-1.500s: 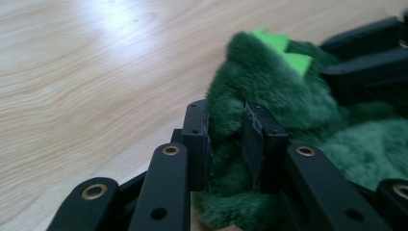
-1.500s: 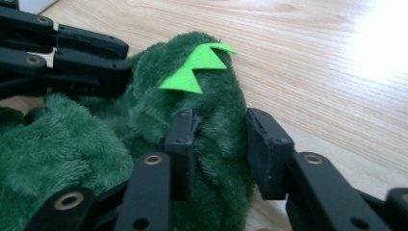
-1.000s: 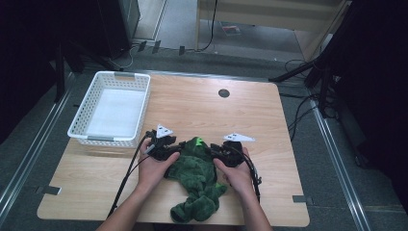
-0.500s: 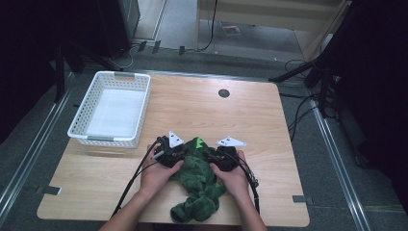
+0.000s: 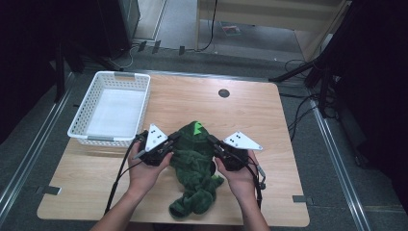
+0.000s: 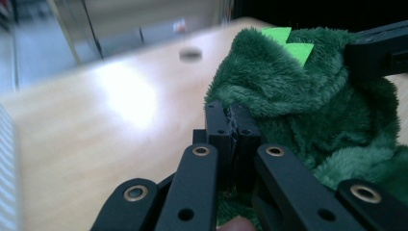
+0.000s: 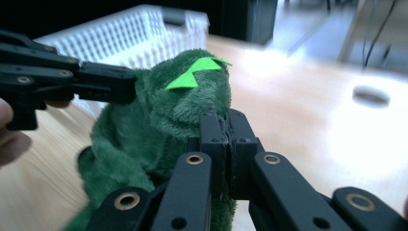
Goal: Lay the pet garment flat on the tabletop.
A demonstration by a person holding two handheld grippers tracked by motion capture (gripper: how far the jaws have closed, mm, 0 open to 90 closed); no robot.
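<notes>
The green plush dinosaur (image 5: 195,163) lies at the near middle of the table (image 5: 269,125). Your left gripper (image 5: 166,144) and right gripper (image 5: 215,144) each pinch its fur tight, one on each side. Lift both together and stay level, so it swings gently toward the white basket (image 5: 91,137).

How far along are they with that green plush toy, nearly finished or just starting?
Early on, it seems. Done: both grips look taken, the left gripper and right gripper each shut on the green plush toy. In hand: holding it over the table. Probably left: carrying it to the white basket.
</notes>
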